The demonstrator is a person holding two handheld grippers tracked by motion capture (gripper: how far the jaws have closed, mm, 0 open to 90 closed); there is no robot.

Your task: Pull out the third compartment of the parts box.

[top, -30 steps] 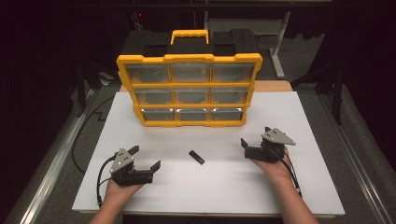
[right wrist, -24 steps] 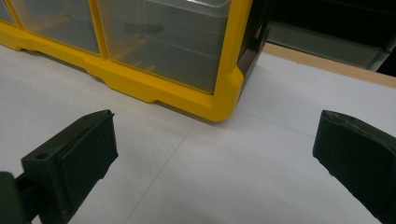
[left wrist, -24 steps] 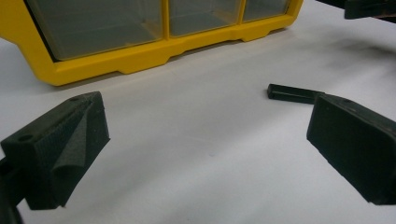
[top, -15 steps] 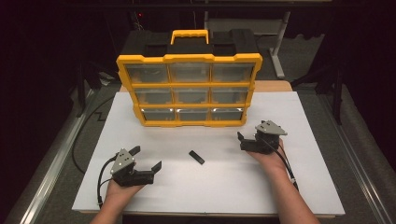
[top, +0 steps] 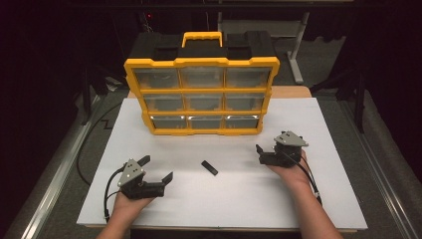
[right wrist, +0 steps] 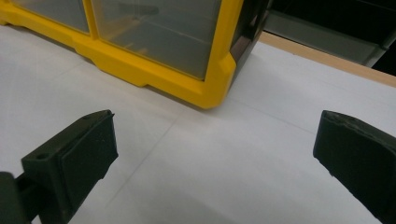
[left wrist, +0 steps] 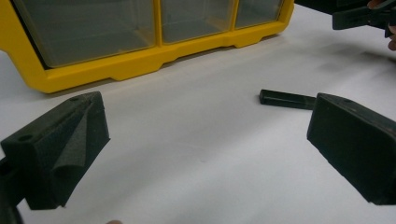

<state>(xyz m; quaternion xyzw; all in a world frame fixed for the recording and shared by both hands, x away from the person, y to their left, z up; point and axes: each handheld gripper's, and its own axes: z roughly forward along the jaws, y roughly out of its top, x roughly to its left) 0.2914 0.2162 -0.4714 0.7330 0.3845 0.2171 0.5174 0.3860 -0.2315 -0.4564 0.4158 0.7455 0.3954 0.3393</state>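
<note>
The left gripper (top: 158, 169) is sitting with its jaws spread wide and holding nothing, hovering low over the white worktop (top: 318, 124) near its front left part. In the left gripper view, a small black bar (left wrist: 286, 99) is lying flat on the worktop ahead of the jaws and off toward the right-hand jaw, whose tip is covering the bar's far end; the bar is lying beyond the jaws rather than in the gap between them, and neither jaw appears to be touching it. In the high view the same small black bar (top: 209, 167) is lying just to the right of the left gripper, roughly midway between the two grippers and apart from both.

The right gripper (top: 258, 150) is being held at the right part of the worktop, its jaws pointing left toward the bar. In the right gripper view its jaws are standing wide apart and empty, with bare white worktop between them.

Behind the bar and both grippers, a yellow drawer organiser (top: 201, 94) is standing upright near the back of the worktop, showing three rows of three clear drawers and a yellow handle on top. The right gripper view is looking at its lower right corner, and the left gripper view at its bottom row of drawers.
</note>
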